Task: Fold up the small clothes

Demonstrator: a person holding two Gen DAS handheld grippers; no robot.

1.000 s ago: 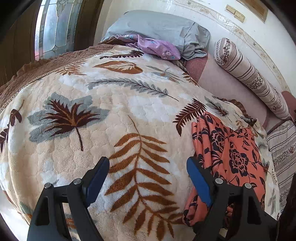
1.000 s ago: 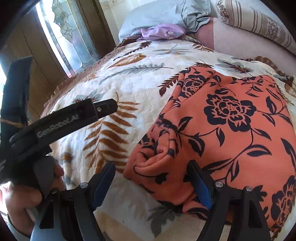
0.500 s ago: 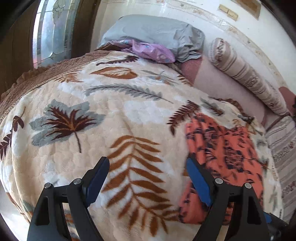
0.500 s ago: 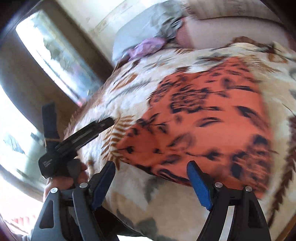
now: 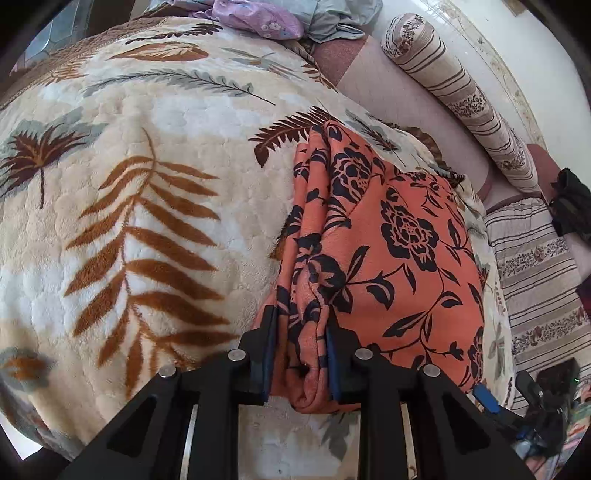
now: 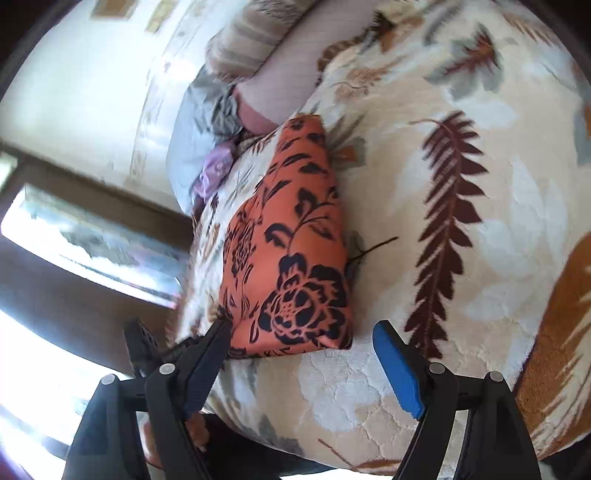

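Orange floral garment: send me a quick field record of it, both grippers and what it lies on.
garment: orange floral garment, folded, lying on the leaf-print blanket
left gripper: jaws have just been closing, pads now pressed on the garment's bunched near-left edge
right gripper: open, holding nothing, at the garment's near edge
nearby: striped bolster and lilac cloth at the far end

Folded orange floral garment (image 6: 291,254) lying on a leaf-print fleece blanket (image 6: 461,221), framed by the wide-open right gripper (image 6: 301,341); grey pillow (image 6: 192,133) and window (image 6: 92,240) beyond.
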